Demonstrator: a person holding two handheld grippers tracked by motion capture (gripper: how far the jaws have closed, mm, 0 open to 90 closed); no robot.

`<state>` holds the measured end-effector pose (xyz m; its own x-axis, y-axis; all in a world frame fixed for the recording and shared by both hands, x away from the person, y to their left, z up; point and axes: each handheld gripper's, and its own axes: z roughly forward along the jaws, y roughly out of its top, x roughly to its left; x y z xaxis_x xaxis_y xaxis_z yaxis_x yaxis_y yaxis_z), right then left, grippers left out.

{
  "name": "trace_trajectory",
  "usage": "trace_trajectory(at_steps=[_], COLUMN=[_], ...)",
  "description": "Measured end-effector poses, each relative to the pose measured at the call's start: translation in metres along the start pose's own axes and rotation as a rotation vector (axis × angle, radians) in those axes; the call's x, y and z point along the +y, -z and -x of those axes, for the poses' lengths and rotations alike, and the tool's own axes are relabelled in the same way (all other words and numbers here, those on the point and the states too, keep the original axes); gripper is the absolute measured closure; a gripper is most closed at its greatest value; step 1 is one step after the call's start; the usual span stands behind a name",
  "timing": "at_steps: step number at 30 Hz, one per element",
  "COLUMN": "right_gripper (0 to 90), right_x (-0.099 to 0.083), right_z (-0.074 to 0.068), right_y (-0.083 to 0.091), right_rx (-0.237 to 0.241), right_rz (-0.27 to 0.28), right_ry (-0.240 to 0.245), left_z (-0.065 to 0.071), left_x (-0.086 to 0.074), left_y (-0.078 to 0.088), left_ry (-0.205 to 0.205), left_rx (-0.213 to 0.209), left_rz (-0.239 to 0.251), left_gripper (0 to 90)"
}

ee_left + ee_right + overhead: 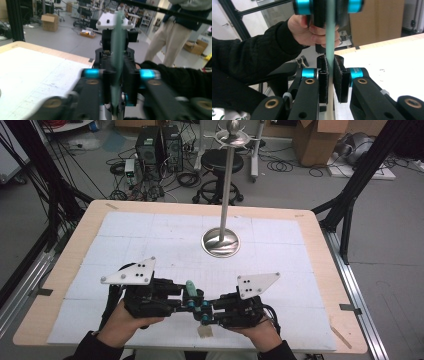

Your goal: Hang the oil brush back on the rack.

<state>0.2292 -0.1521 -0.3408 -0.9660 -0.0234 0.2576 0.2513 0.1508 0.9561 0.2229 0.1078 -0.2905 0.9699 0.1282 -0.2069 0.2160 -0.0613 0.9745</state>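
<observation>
Both grippers are gripping one slim green stick [330, 37] near the table's front edge, well short of the steel stand [220, 241]: left gripper [187, 301] and right gripper [330, 75] clamped narrow. Purpose unclear; handover seemingly unfinished.

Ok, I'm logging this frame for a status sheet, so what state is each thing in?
Left gripper: shut on the strip, held above the table.
Right gripper: shut on the strip, facing the left gripper.
Strip: teal, flat, clamped between both grippers, off the table.
Stand: upright on the mat, untouched.
Mat: flat on the table.
</observation>
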Motion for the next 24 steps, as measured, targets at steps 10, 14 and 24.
trace_trajectory(at_steps=[10,14,24], right_gripper=[84.2,84.2,84.2], right_x=[0.001,0.01,0.069], right_z=[0.015,0.026,0.057], right_y=[0.02,0.027,0.027], right_rx=[-0.147,-0.196,-0.335], right_rz=[0.045,0.065,0.084], right_ry=[-0.03,-0.019,0.053], left_z=[-0.016,-0.019,-0.028], left_x=[-0.021,-0.042,-0.084], left_y=[0.057,0.078,0.1], left_ry=[0.025,0.011,0.016], left_rx=[0.282,0.379,0.461], left_rz=[0.099,0.108,0.107], left_gripper=[20.8,20.9,20.8])
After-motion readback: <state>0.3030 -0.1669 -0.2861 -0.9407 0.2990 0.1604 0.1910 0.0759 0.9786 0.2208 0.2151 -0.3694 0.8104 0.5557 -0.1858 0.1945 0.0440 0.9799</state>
